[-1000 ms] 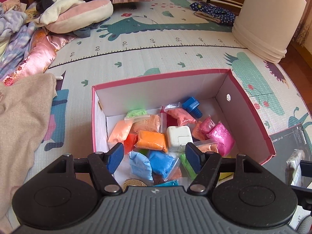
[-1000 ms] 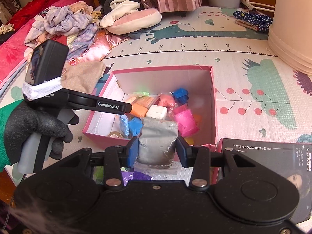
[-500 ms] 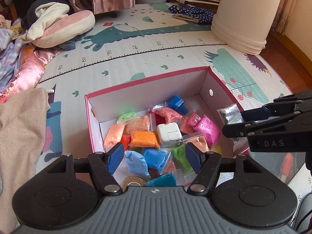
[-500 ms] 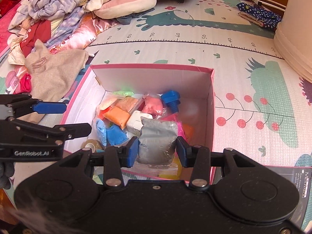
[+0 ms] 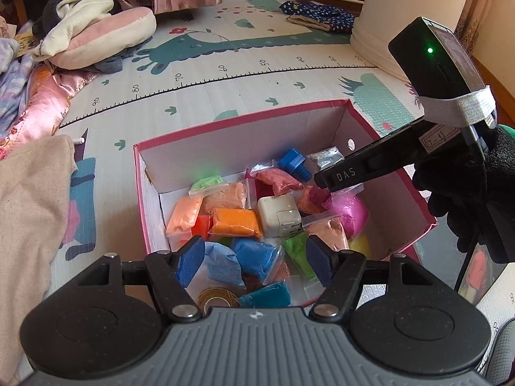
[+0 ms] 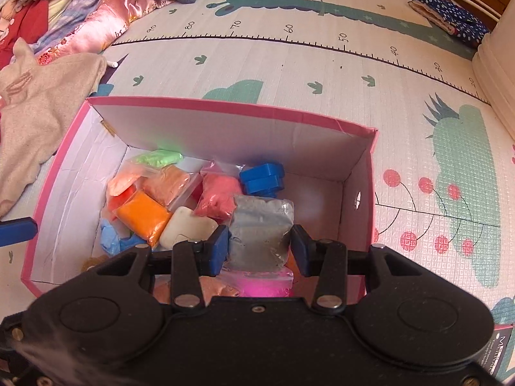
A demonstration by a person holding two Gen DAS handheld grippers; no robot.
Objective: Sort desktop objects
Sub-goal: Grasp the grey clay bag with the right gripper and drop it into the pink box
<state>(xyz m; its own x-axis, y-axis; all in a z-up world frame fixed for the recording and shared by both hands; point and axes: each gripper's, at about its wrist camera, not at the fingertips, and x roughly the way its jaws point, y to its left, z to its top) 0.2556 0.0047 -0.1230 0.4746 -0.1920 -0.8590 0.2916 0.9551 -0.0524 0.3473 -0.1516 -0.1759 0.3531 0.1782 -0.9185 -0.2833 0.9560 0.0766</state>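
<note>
A pink cardboard box (image 5: pixel 244 116) (image 6: pixel 225 106) sits on the play mat, holding several coloured clay bags, a white charger (image 5: pixel 280 216) (image 6: pixel 186 230) and a blue plastic bolt (image 5: pixel 294 162) (image 6: pixel 262 178). My right gripper (image 6: pixel 260 249) is shut on a grey clay bag (image 6: pixel 260 231) and holds it over the right inside of the box. In the left wrist view the bag (image 5: pixel 325 157) shows past that gripper's tip. My left gripper (image 5: pixel 254 265) is open and empty above the box's near edge.
A beige cloth (image 5: pixel 29 199) lies left of the box, with a pile of clothes and a pink cushion (image 5: pixel 106 38) beyond it. A white bucket (image 5: pixel 408 16) stands at the far right. A dark printed box (image 6: pixel 497 350) lies at the near right.
My right gripper has moved forward and down over the box with the grey bag, from outside the near wall to above the contents. My left gripper has stayed open near the box's front edge.
</note>
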